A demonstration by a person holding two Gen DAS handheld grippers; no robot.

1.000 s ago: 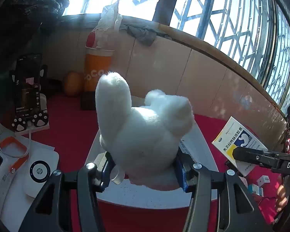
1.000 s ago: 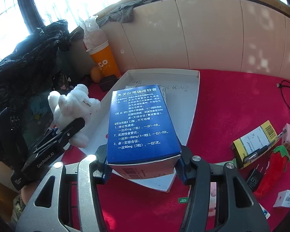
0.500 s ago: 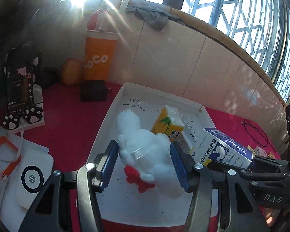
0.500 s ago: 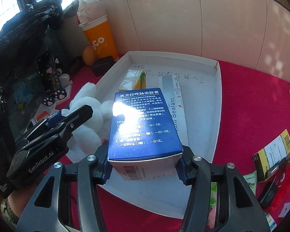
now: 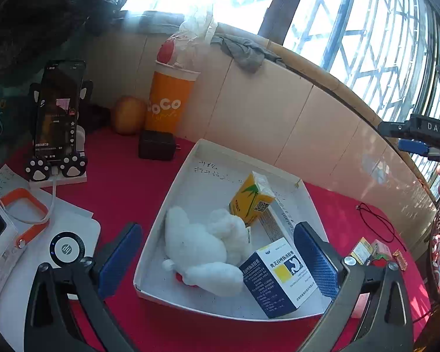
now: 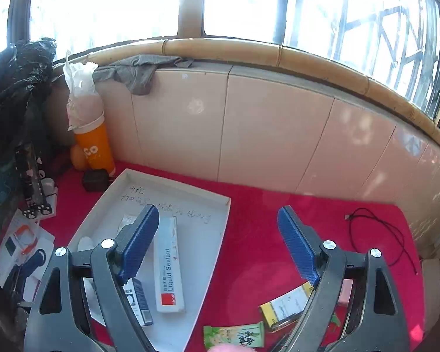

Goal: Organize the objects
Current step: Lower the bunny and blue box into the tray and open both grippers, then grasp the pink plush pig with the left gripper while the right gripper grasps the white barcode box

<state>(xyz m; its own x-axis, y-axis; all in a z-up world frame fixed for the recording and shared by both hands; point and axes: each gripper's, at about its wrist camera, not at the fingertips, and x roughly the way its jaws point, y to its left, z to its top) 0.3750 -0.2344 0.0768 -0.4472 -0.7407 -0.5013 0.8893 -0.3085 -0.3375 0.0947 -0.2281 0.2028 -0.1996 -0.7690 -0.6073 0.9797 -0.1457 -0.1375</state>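
On a desk covered in red cloth, one black smartphone stands upright in a paw-footed holder near the left edge, with one round orange fruit, one tall orange paper cup and one black charger block lined along the back edge by the tiled wall.

At the desk's middle sits one shallow white cardboard tray. Four items lie inside it: one white plush toy on its side near the front left corner, one yellow juice carton tilted behind it, one long white sealant box flat along the tray's middle, and one blue-and-white medicine box at the front right corner, touching the plush.

The left gripper hangs over the tray's front edge, angled downward, its blue-padded jaws opening wide to either side of the plush and medicine box, pressing on neither. The right gripper is raised above the tray's right edge, tilted down, jaws opening with nothing between them.

Toward the right edge, loose on the cloth: one yellow-and-white carton, one green sachet and one black cable.
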